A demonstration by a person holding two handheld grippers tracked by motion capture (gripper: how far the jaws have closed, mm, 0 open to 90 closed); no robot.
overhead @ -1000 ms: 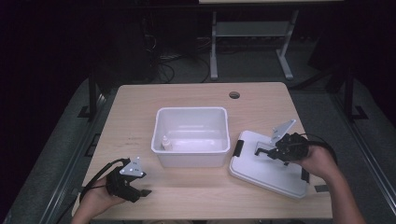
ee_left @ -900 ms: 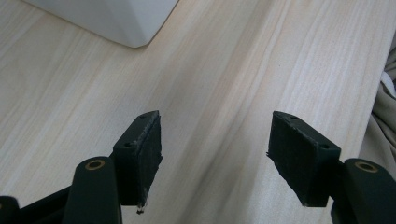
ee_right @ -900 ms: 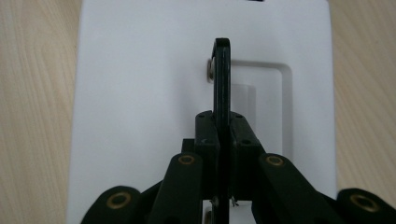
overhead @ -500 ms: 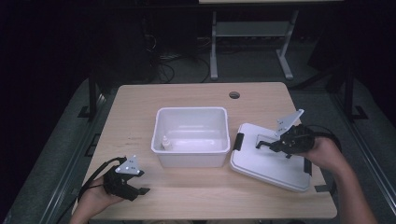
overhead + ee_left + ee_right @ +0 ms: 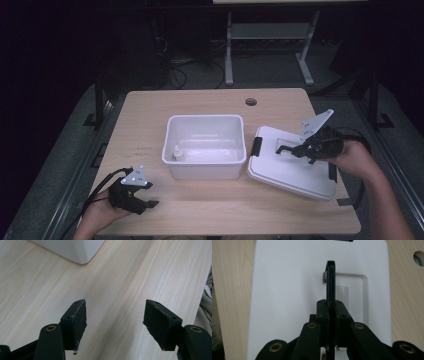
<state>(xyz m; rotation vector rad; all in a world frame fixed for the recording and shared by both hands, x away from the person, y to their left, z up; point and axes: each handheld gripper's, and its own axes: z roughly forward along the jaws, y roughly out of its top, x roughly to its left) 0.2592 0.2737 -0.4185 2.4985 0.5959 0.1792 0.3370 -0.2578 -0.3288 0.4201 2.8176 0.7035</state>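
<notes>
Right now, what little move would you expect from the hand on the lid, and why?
Probably a lift toward the tub. The right gripper is shut on the lid's black handle, the lid lies flat beside the open tub, and the left gripper rests open, away from both.

Two black grippers: left gripper (image 5: 148, 203), right gripper (image 5: 281, 148); grey three-cornered plates on top, trailing black cables, brass-coloured rivets at jaw links, flat rectangular pads (image 5: 79, 321). Bare forearms.

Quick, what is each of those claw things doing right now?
Left gripper: open, holding nothing, low over the table.
Right gripper: shut on the lid's black handle.
</notes>
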